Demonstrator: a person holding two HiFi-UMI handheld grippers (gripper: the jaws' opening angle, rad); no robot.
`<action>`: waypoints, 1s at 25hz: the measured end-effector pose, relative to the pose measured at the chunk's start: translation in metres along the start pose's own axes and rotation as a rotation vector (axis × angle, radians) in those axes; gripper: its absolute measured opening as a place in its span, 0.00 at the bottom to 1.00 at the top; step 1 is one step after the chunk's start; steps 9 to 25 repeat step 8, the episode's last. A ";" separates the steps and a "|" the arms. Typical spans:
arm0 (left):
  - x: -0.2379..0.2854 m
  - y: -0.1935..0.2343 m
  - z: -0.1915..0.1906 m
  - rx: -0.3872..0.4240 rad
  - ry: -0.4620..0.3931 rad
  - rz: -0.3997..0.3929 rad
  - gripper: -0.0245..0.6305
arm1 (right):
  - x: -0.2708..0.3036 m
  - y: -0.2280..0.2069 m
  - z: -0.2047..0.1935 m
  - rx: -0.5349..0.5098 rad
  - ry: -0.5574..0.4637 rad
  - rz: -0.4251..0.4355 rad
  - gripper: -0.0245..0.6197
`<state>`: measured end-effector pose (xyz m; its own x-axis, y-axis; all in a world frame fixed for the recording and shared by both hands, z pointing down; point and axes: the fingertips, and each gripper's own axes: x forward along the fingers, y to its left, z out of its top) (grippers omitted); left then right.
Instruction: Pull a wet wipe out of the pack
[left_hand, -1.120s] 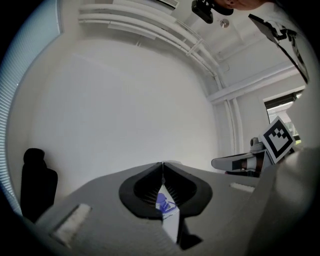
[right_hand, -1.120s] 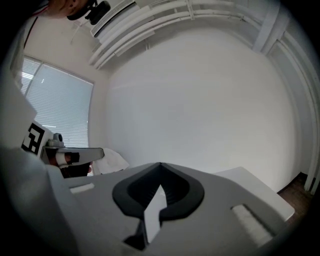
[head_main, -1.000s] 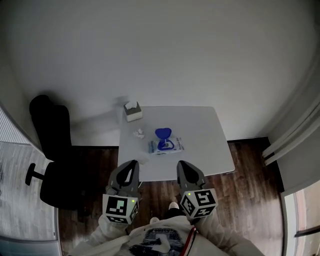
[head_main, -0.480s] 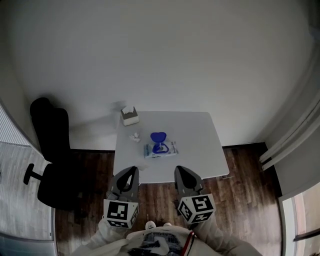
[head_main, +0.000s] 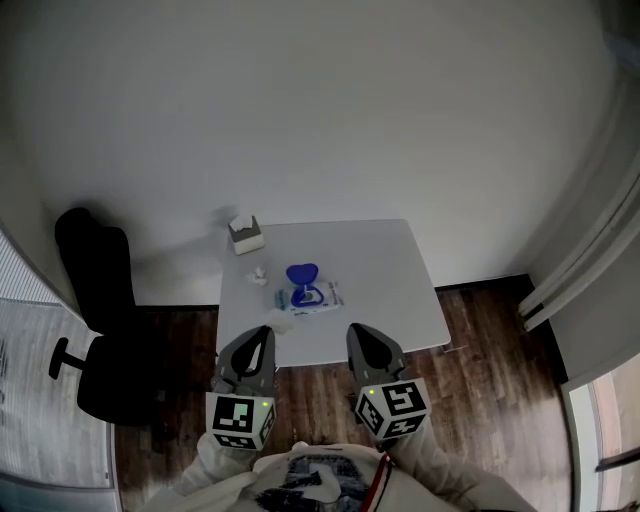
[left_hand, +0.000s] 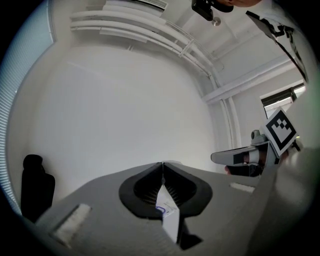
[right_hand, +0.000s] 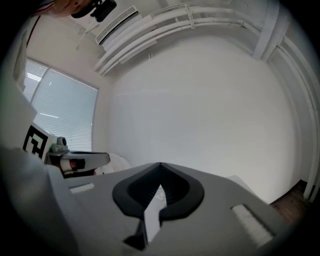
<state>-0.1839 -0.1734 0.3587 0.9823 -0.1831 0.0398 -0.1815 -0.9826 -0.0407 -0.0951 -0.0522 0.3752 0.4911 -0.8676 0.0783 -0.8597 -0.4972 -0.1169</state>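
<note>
Nearest, just past the person's pale sleeves, both tools are held level and side by side over the dark wood floor (head_main: 480, 340), short of the desk. The left tool (head_main: 262, 336) has its jaws pressed together with nothing between them. The right tool (head_main: 356, 334) is likewise closed and empty, its grey jaws meeting at the tip, with black ribbed pads behind. Each carries a cube with square black-and-white markers at its rear. Beyond them is the white, smooth, rectangular desk (head_main: 400, 290). A crumpled white scrap (head_main: 281, 323) lies at its near left edge. The wet-wipe pack (head_main: 312, 297) lies flat near the middle of the desk, well apart from both tools, and its blue rounded lid (head_main: 301, 272) is flipped open toward the wall. Whether a wipe tip stands up in the opening is too small to tell. By its look the pack is a soft film pouch, light and likely to slide or lift when tugged. A wipe should be thin, limp and damp, and may cling to the sheet beneath it. The sensible plan is probably to press one tool on an end of the pouch, clear of the lid. The other would then pinch the wipe at the opening and draw it upward. Left of the pack lies a smaller crumpled white piece (head_main: 258, 273). A boxy tissue holder (head_main: 245, 234) stands at the far left corner. A black padded office chair (head_main: 95, 300) stands off to the left, and a plain matte white wall (head_main: 320, 110) closes the scene.
</note>
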 end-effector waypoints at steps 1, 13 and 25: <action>0.002 -0.002 0.000 0.000 -0.001 -0.003 0.06 | 0.000 -0.002 -0.001 0.001 0.002 -0.001 0.04; 0.019 -0.006 0.002 0.009 -0.003 -0.014 0.06 | 0.008 -0.016 -0.004 0.012 0.012 -0.005 0.04; 0.019 -0.006 0.002 0.009 -0.003 -0.014 0.06 | 0.008 -0.016 -0.004 0.012 0.012 -0.005 0.04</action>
